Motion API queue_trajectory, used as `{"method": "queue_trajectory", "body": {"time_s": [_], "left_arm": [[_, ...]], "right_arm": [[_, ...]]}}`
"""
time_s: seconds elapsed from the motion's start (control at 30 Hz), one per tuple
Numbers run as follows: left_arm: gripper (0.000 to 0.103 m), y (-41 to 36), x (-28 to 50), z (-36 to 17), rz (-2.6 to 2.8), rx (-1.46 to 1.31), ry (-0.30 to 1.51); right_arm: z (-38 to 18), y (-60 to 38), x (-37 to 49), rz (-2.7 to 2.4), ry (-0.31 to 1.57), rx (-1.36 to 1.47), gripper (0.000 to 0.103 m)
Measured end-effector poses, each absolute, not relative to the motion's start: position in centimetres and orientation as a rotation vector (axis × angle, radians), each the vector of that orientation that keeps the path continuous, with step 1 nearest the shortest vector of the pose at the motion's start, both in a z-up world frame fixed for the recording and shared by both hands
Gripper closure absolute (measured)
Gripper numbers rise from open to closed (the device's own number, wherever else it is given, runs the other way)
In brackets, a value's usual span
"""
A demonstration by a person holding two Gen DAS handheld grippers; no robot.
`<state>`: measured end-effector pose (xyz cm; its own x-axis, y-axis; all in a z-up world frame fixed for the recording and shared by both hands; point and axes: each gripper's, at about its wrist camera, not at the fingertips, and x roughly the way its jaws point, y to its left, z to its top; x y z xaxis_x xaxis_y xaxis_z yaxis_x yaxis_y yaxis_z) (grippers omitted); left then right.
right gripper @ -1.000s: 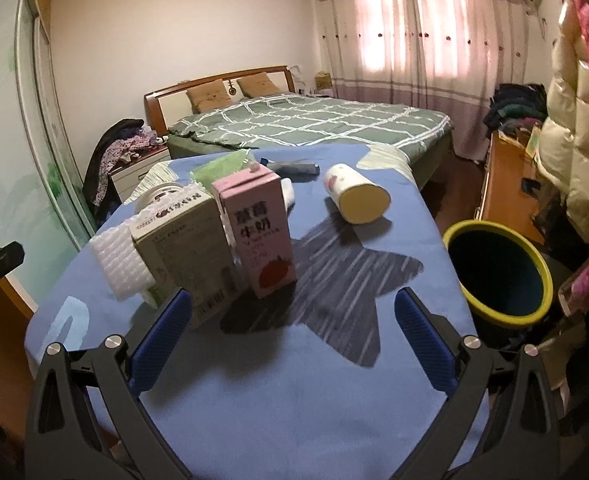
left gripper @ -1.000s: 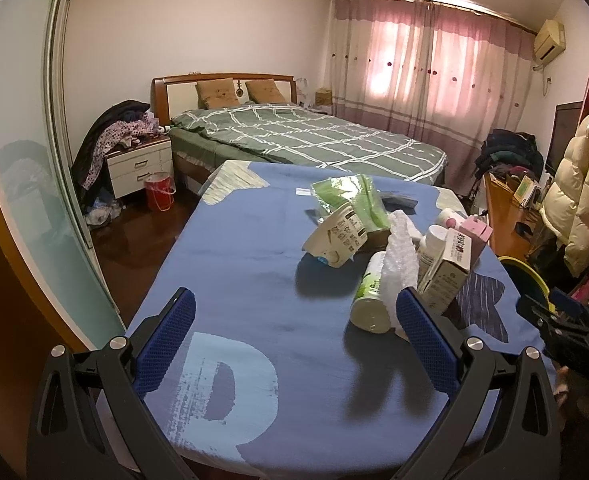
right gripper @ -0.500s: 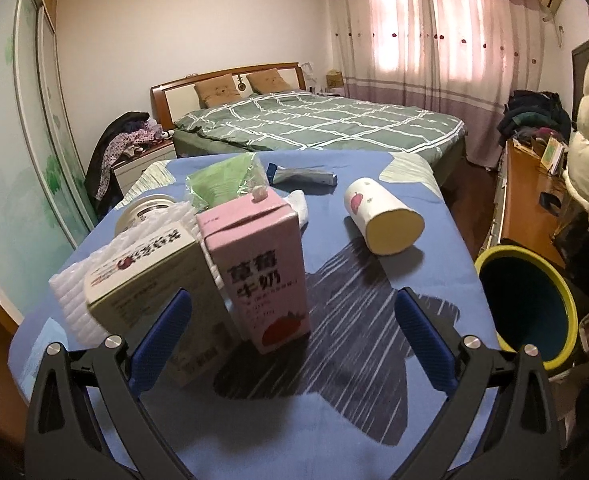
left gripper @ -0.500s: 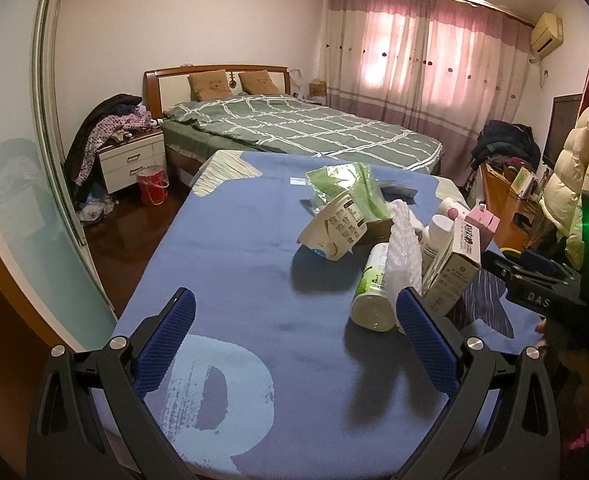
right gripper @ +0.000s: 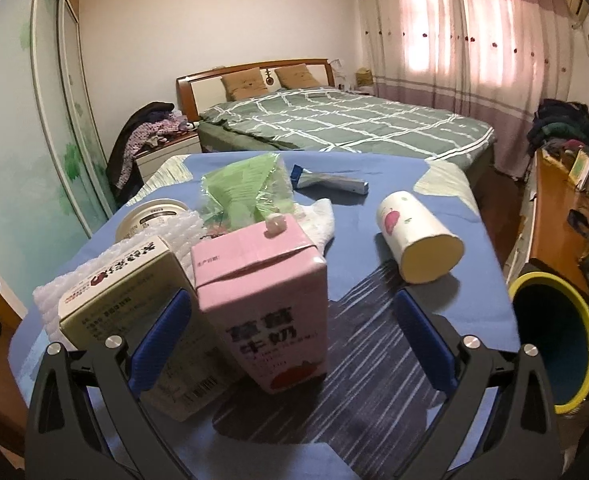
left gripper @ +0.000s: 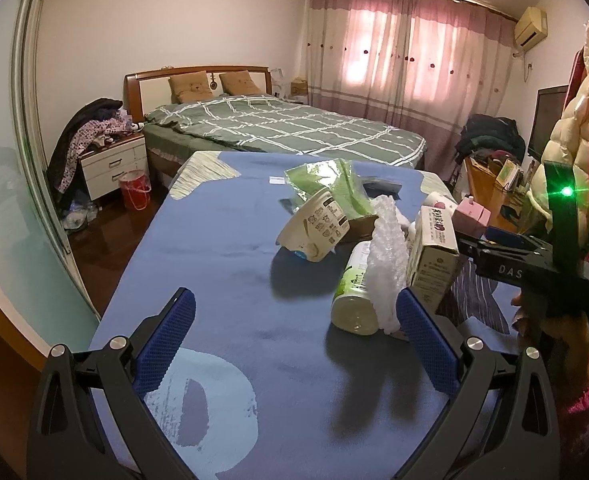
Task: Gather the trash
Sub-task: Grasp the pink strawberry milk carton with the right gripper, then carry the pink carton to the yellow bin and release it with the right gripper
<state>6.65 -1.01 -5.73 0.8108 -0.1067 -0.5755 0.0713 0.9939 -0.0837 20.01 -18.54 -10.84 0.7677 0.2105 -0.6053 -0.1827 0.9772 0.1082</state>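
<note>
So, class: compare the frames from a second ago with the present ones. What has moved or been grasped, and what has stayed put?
The right gripper has advanced toward the pink milk carton, which now stands between its open fingers, not yet gripped. The left gripper has eased slightly forward, open and empty. The beige box, paper cup, bottle and yellow-rimmed bin have not moved.

The lower part of the beige carton (right gripper: 142,316) is covered by the left blue pad of the right gripper (right gripper: 290,340). Behind the pink milk carton (right gripper: 270,304), the foam wrap (right gripper: 74,284) is largely concealed. The yellow-rimmed bin (right gripper: 554,344) is cut off at the frame's dark edge. Print on the lying bottle (left gripper: 354,292) cannot be read.
</note>
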Motion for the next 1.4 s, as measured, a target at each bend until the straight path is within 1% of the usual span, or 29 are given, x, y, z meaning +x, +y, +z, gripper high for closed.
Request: {"method": "queue_trajectory", "body": {"time_s": [0.03,0.07,0.1,0.47,0.73,0.93,1.07,1.23,1.4], "left_arm": [[0.004,-1.0,6.8,-5.8,-0.094,-0.059,0.620],[0.004,-0.9,6.9,-5.9,-0.094,-0.060,0.624],[0.004,-0.9,7.1,-6.0,-0.094,-0.062,0.628],[0.004,-2.2,7.4,-6.5,-0.145,-0.047,0.627],[0.004,-5.2,6.6,-5.9,-0.251,-0.009,0.598],[0.004,-8.3,6.2,-5.2,-0.353,0.034,0.572],[0.004,-9.9,6.6,-5.0,-0.391,0.057,0.572],[0.004,-11.2,7.2,-5.3,-0.418,0.068,0.586],[0.004,-12.0,8.1,-5.5,-0.433,0.076,0.604]], "right_arm": [[-11.0,-18.6,20.1,0.223,0.668,0.049,0.037],[-11.0,-18.6,20.1,0.227,0.673,0.056,0.045],[-11.0,-18.8,20.1,0.223,0.673,0.066,0.049],[-9.6,-21.7,17.7,0.141,0.617,0.133,0.050],[-8.7,-28.8,15.8,-0.136,0.550,0.230,0.050],[-9.5,-35.0,15.3,-0.427,0.528,0.279,0.050],[-10.4,-38.6,15.9,-0.539,0.550,0.324,0.050],[-12.0,-41.8,16.9,-0.637,0.581,0.382,0.050],[-13.5,-42.9,17.7,-0.705,0.600,0.402,0.050]]}}
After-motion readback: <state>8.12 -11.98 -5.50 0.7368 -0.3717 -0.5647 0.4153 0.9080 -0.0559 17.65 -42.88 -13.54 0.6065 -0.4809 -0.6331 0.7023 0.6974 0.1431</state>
